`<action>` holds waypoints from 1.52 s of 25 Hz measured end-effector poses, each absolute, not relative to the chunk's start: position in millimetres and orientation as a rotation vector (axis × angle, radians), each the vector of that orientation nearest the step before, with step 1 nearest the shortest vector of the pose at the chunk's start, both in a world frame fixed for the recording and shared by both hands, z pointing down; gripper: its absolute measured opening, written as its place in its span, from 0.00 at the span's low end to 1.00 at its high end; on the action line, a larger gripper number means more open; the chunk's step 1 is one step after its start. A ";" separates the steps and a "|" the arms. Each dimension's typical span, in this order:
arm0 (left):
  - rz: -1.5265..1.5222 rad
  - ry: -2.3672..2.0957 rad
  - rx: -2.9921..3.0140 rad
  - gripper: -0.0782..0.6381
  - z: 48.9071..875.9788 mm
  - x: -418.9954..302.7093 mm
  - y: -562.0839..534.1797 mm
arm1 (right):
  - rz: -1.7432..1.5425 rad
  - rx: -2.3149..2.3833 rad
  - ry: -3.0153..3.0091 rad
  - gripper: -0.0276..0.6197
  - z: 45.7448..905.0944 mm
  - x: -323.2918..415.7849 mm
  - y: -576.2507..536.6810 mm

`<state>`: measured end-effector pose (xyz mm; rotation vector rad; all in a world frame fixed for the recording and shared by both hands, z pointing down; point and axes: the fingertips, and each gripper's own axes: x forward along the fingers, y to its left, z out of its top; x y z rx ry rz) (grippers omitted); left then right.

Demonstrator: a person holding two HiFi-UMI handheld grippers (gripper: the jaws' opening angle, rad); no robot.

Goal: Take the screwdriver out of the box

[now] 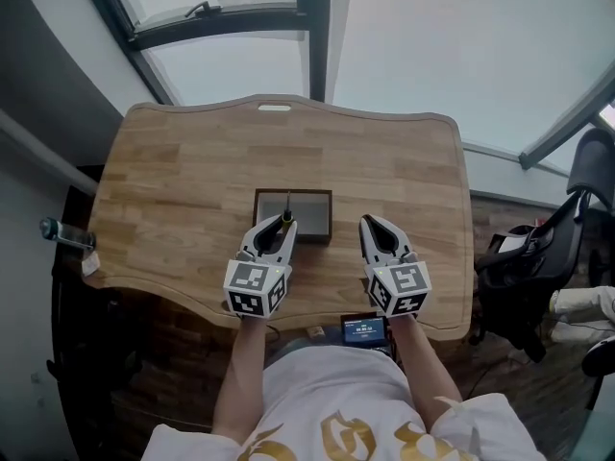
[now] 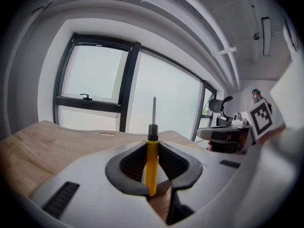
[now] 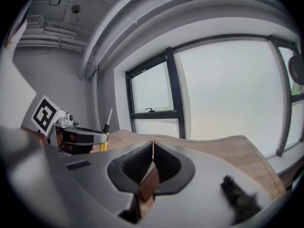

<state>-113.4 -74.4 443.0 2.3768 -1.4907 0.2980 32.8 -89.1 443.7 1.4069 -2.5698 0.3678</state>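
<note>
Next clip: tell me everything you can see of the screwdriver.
The screwdriver has a yellow handle that looks like plastic, a black collar and a thin grey metal shaft. It stands roughly upright, shaft up, its handle clamped between the ribbed dark pads of the left gripper. Nothing else touches it. In the head view it shows over the near left edge of the dark box on the wooden table. The tip's shape is too small to tell.
</note>
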 end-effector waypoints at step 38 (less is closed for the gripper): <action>0.251 -1.789 2.197 0.22 409.5 -108.3 50.7 | 0.261 1.247 -2.737 0.09 404.9 46.2 23.0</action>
